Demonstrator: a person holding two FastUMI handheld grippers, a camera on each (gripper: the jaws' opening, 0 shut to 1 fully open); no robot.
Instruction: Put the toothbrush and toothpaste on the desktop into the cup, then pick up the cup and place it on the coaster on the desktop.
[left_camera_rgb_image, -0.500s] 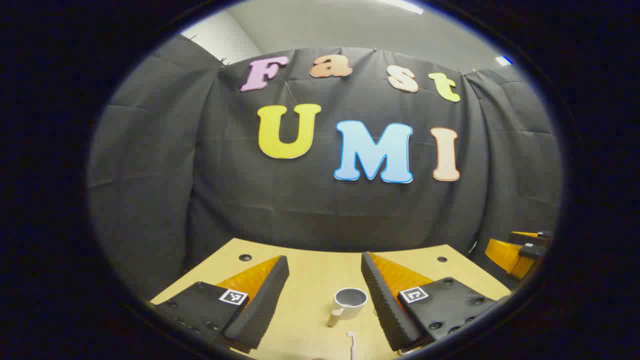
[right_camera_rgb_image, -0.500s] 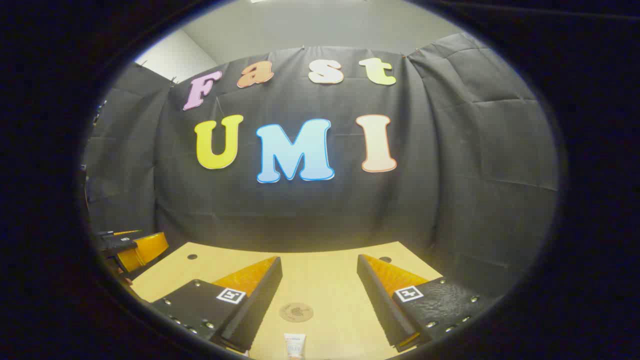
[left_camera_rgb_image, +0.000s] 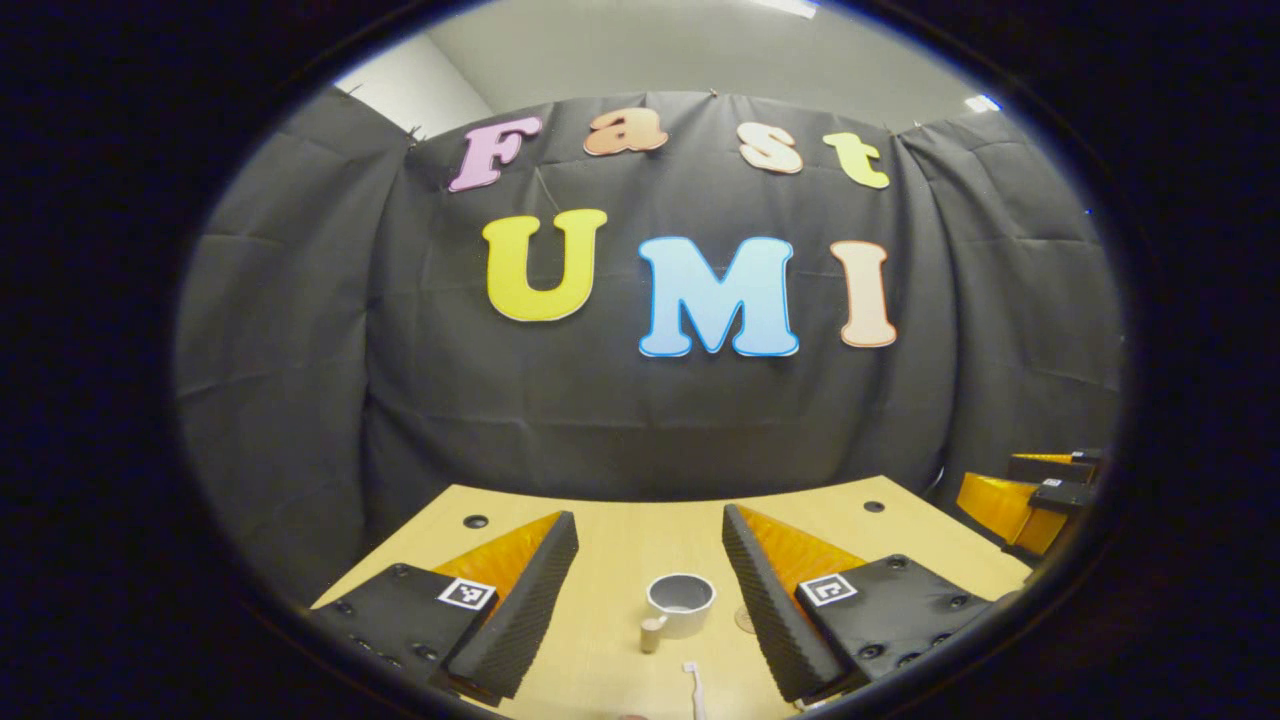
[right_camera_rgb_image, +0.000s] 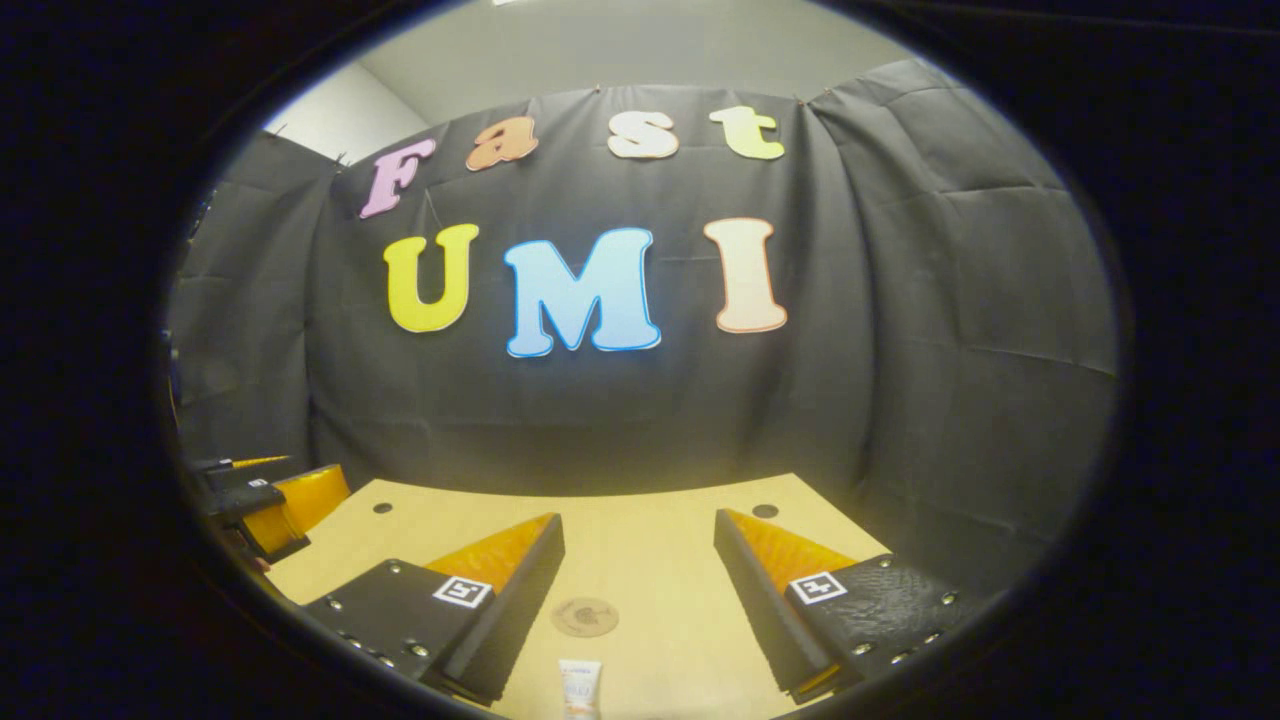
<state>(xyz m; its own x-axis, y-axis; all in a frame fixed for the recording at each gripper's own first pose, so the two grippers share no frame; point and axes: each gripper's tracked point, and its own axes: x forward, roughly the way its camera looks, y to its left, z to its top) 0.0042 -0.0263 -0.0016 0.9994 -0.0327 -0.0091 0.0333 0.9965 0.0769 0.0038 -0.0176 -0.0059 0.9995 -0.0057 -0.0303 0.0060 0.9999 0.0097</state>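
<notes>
Toothbrush (left_camera_rgb_image: 692, 680) head lies at the near edge of the left gripper view, on the wooden desktop (left_camera_rgb_image: 620, 545). Just beyond it stands the cup (left_camera_rgb_image: 678, 605), upright, mouth open, handle toward the camera. Both sit between the fingers of the left gripper (left_camera_rgb_image: 650, 535), whose jaws stand wide apart, holding nothing. The right gripper (left_camera_rgb_image: 1030, 490) appears past the desktop's right edge.

Toothpaste (right_camera_rgb_image: 580, 690) tube lies at the near edge of the right gripper view. Beyond it, apart from the tube, the round coaster (right_camera_rgb_image: 585, 617) lies flat. Both lie between the right gripper's fingers, spread wide and empty. The booth wall (right_camera_rgb_image: 900, 350) stands behind the desktop.
</notes>
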